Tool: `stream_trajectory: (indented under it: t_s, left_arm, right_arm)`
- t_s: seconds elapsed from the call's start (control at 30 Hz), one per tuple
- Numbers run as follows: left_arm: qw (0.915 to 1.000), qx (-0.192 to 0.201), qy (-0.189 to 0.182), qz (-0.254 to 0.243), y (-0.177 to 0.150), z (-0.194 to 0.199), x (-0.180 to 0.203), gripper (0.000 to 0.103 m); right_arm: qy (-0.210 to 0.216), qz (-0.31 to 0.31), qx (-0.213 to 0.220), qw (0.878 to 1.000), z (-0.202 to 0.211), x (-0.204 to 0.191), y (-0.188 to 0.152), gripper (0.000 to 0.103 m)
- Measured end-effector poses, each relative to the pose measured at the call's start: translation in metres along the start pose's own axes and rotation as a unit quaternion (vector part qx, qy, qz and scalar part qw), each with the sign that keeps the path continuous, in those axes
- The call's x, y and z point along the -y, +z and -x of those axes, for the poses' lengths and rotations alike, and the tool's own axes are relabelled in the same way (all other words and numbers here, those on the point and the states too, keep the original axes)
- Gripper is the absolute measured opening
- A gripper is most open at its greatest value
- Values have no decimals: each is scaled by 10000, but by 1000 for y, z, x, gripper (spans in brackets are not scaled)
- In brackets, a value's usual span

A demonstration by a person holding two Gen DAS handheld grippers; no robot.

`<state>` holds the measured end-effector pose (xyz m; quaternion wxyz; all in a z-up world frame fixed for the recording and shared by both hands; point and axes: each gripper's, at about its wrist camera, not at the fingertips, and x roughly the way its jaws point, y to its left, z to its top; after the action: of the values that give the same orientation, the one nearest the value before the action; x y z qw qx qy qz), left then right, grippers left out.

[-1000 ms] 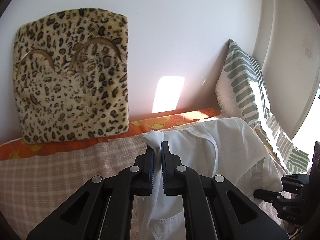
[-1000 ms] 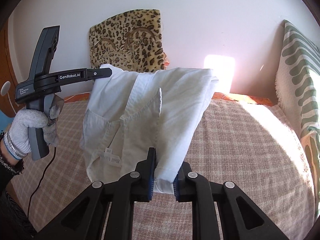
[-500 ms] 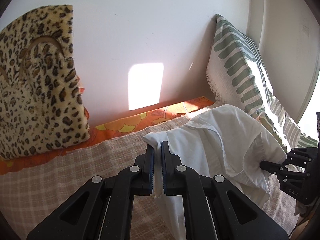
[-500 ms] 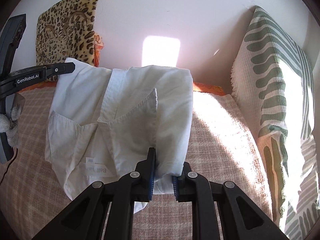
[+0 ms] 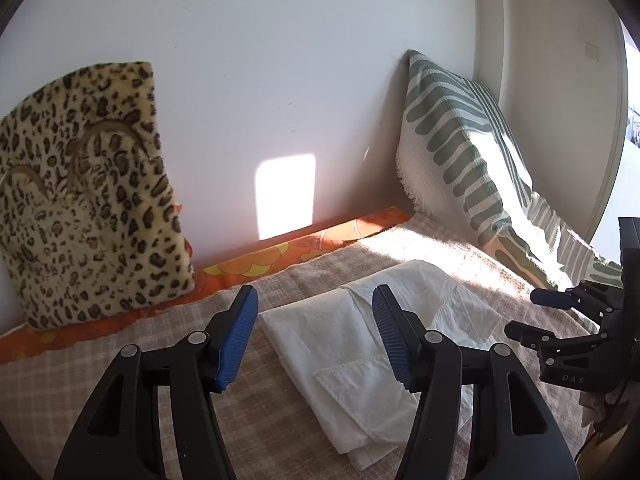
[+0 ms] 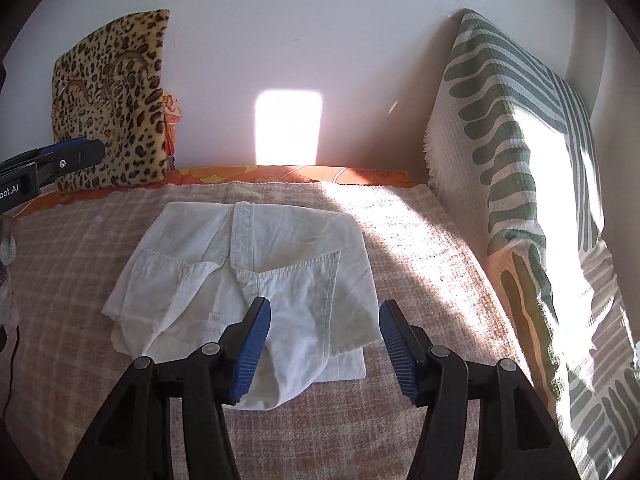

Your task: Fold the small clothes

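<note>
A small white garment [image 6: 248, 260] lies folded flat on the pink checked bedspread [image 6: 420, 248], pockets and waistband facing up. My right gripper [image 6: 326, 306] hovers over its near edge with the jaws opening; the blue pads stand apart and press on nothing. In the left wrist view the same garment [image 5: 360, 344] lies below and ahead of my left gripper [image 5: 315, 292], whose jaws are also opening and hold nothing. The right gripper [image 5: 536, 316] shows at the right edge there, and the left gripper [image 6: 96, 150] pokes in at the left edge of the right wrist view.
A leopard-print cushion [image 5: 84, 200] leans on the white wall at the back left. A green-striped pillow [image 6: 520, 168] stands along the right side. An orange patterned sheet [image 5: 280, 256] runs along the wall. Sunlight falls across the right of the bedspread.
Both grippers have let go of the white garment. It hung between them before and now lies folded on the bedspread. Both sets of jaws have spread apart.
</note>
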<state>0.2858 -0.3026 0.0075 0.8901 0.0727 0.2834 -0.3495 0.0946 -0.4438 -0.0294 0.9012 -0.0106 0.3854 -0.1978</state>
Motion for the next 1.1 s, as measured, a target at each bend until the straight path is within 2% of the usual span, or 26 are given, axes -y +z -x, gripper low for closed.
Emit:
stream_trajectory:
  t_s: [0.2,0.37,0.47,0.67,0.77,0.87,1.1]
  left_arm:
    - [9998,165,104,-25,-10,36,5,81]
    - [9995,234,224,27,-22,64,3,82]
    - [9993,285,231,70,-31,80,1,82]
    - [9992,297,270,58,-46,109,0,83]
    - [9989,276,373,0,-52,122,2,89]
    - [9988,315,381,31,-58,132,2,103]
    - [9988,135,469,-34,-70,138,7,103]
  right_arm:
    - [-119,27,288,9995,31,-16,-11,81]
    - [-207,-83,512,9984,58,-30,-19,86]
    - [-320,-145,681,9971,72,-38,-23,101]
    - [-448,-190,941,9944,91,-53,-33,103]
    - [-450,-178,980,9940,95,-58,-38,103]
    - [-488,-184,1015,9935,99,-61,-42,103]
    - [-503,-255,1085,9925,104,-58,-46,103]
